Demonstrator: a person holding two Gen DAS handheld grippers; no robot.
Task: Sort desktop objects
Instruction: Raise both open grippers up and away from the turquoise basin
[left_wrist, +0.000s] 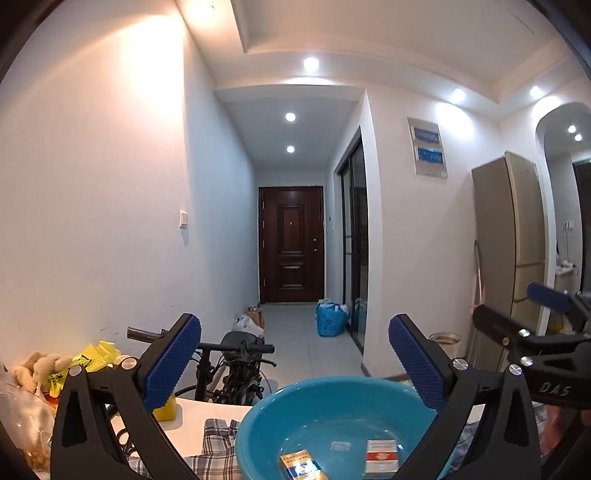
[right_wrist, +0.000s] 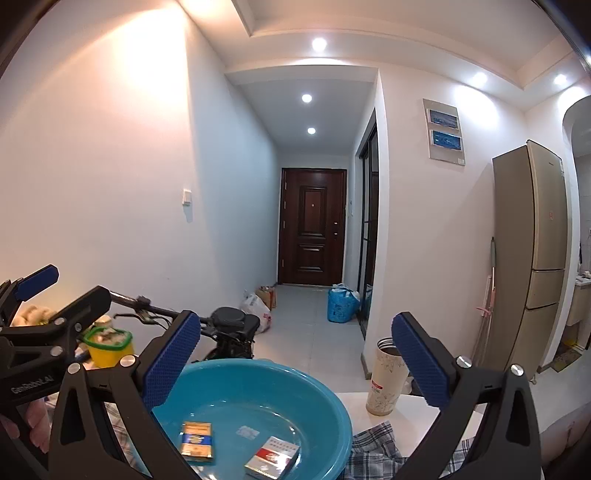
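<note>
Blue basin: a teal plastic basin (right_wrist: 258, 413) sits on the white bench (right_wrist: 373, 424), below and just ahead of both your grippers, near the bench's far edge.
Sorted so far: two flat packs lie on the basin floor, a gold-and-blue pack (right_wrist: 197, 442) to the left and a red-and-white pack (right_wrist: 272, 462) to the right, apart from each other.
Left gripper: your left gripper (left_wrist: 295, 365) is spread wide with nothing between its blue pads (left_wrist: 173, 362); it hangs over the basin's near left side.
Right gripper: your right gripper (right_wrist: 295, 363) is likewise released and empty, over the basin's right half.
Key relation: what looks left to sort stands outside the basin: a floral cup (right_wrist: 388, 376) upright on the bench just right of it, nearer your right gripper, long axis vertical; a yellow tub (right_wrist: 109, 349) with a green rim far left, nearer your left gripper.
Cloth: a checked cloth (right_wrist: 380, 450) lies under and around the basin's near side.
Hard to make out: the bench's near part is cut off by both frames, so I cannot tell what else waits there; a small pale patch on the basin floor is unreadable.
</note>
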